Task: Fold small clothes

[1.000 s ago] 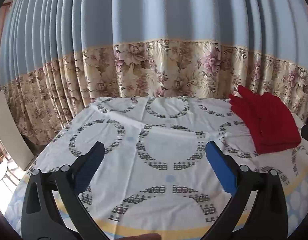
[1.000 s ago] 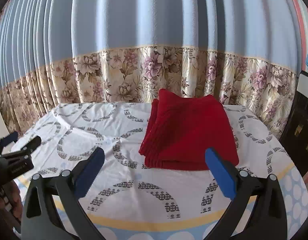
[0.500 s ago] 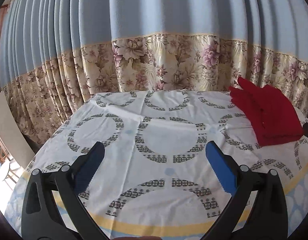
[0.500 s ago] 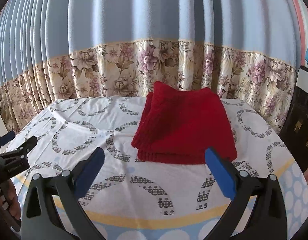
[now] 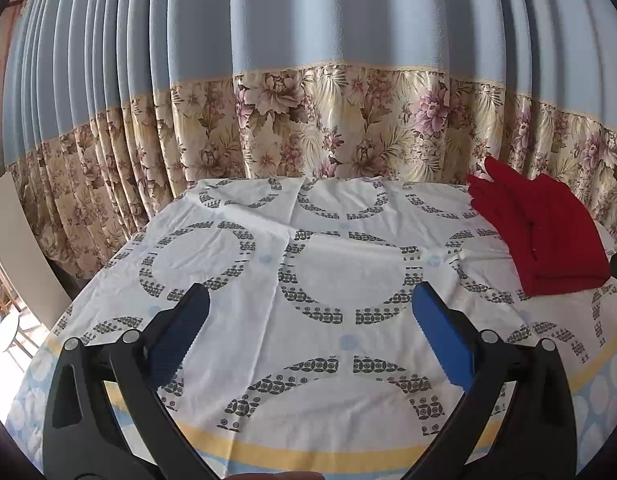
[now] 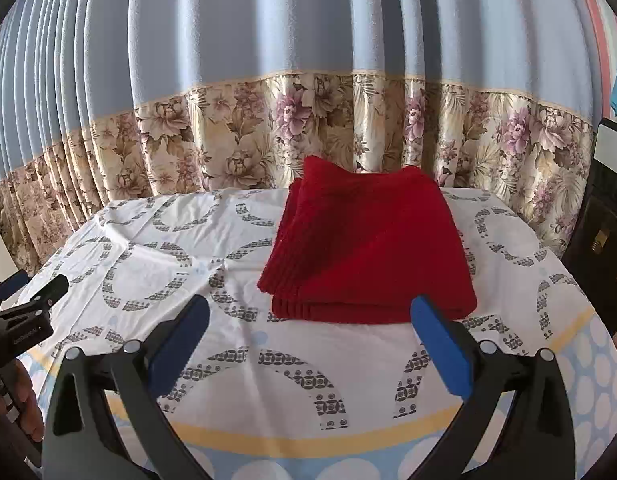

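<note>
A red knitted garment lies folded into a thick rectangle on the table, near the far right side. In the left wrist view the red garment shows at the right edge. My right gripper hangs open just in front of the garment's near edge, nothing between its blue pads. My left gripper is open over the bare patterned cloth at the table's middle, well left of the garment. The left gripper also shows at the left edge of the right wrist view, with a hand below it.
The round table wears a white cloth with grey ring patterns and a yellow-and-blue border. A blue curtain with a floral band hangs close behind it. A dark cabinet stands to the right, a pale board to the left.
Both grippers have risen and drawn back slightly, so the table sits lower and farther in both views. The folded red garment has not moved. Both stay open.
</note>
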